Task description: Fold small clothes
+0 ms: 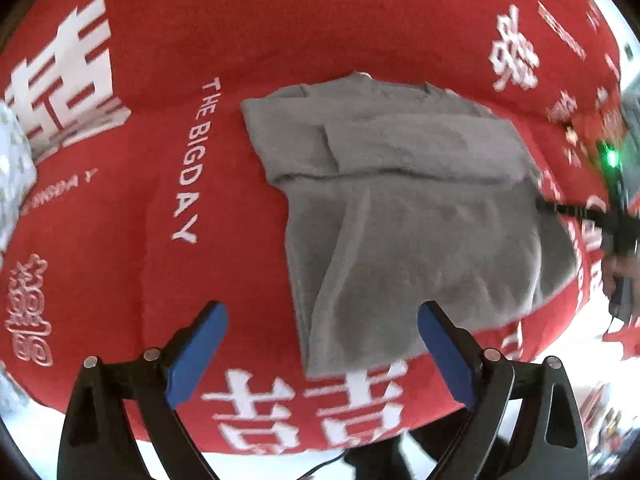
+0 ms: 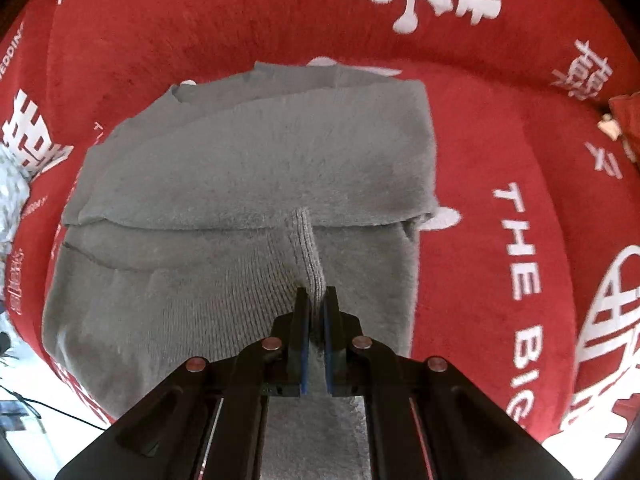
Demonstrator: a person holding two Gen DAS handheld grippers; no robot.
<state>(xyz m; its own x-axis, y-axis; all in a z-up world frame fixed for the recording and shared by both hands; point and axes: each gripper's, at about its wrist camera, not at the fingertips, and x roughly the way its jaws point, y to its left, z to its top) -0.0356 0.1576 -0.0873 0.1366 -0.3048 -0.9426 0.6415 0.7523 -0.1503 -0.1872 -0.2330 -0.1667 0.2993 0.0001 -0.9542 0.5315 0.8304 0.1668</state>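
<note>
One grey sweater lies partly folded on one red blanket printed with white characters and the words "THE BIG DAY". Two grippers are in view, one per wrist camera.

In the left wrist view the sweater fills the centre and right of the frame, its upper part folded down so that a straight fold edge crosses the middle. Its lower left corner ends just above the white characters at the bottom centre. The left gripper hangs above the blanket at the lower centre with its two blue pads spread wide; nothing is between them, though the right pad overlaps the sweater's lower edge in the picture. Bare red blanket runs wide along the left and the top. At the far right edge the right gripper shows as a dark shape with a green light, beside the sweater's right edge.

In the right wrist view the right gripper at the lower centre has its pads pressed together on a raised ribbed ridge of the sweater, pinching it. The knit slopes away left and right from that ridge. Open blanket lies to the right and across the top; a patterned white cloth peeks in at the left edge.
</note>
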